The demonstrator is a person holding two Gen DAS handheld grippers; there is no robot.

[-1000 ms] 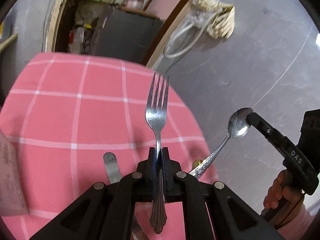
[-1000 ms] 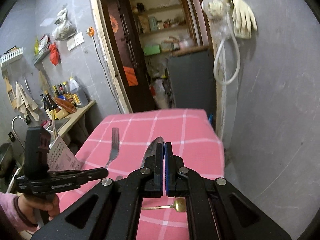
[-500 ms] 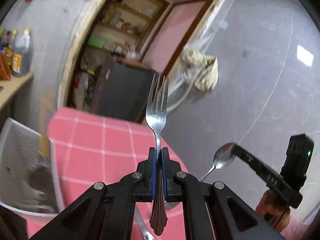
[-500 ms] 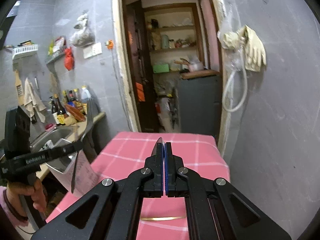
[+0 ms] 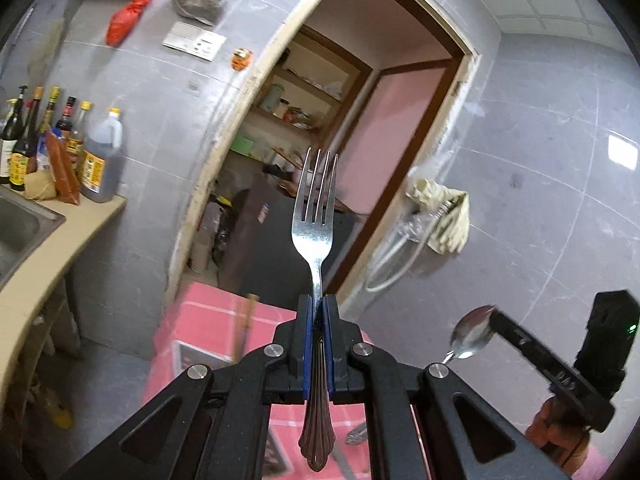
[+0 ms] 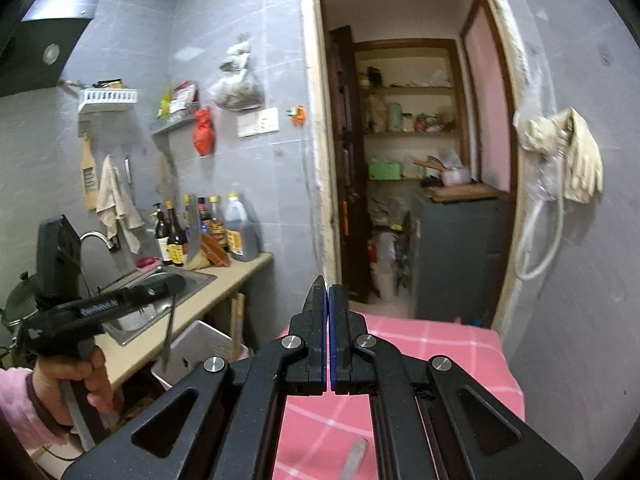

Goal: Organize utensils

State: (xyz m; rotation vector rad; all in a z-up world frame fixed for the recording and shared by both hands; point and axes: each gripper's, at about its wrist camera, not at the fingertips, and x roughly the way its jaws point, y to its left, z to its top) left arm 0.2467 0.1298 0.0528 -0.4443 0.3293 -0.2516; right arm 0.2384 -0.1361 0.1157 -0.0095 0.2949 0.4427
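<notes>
The fork [image 5: 314, 236] stands upright in the left gripper [image 5: 316, 308], pinched by its neck between the blue pads, tines up against the doorway [image 5: 360, 120], handle hanging below the jaws. The right wrist view shows the same fork edge-on, well above the counter [image 6: 224, 280]. The spoon [image 5: 472, 334] is clamped in the right gripper [image 6: 327, 300]; the left wrist view shows its bowl sticking out at the tip. In the right gripper's own view the jaws are pressed together with only a sliver of metal showing at their left tip. That makes one fork and one spoon held, both in the air above the pink checked table [image 6: 440, 344].

A white perforated basket [image 6: 208, 344] sits at the table's left edge by the counter; what is in it cannot be made out. One more metal handle [image 6: 354, 460] lies flat on the cloth near the bottom of the right wrist view.

A sink [image 6: 160, 296] is set into the counter, and behind it stand about six bottles [image 5: 100, 152]. Gloves [image 6: 576, 156] hang on the right wall. A hand [image 6: 76, 376] in a pink sleeve holds the left gripper's grip.
</notes>
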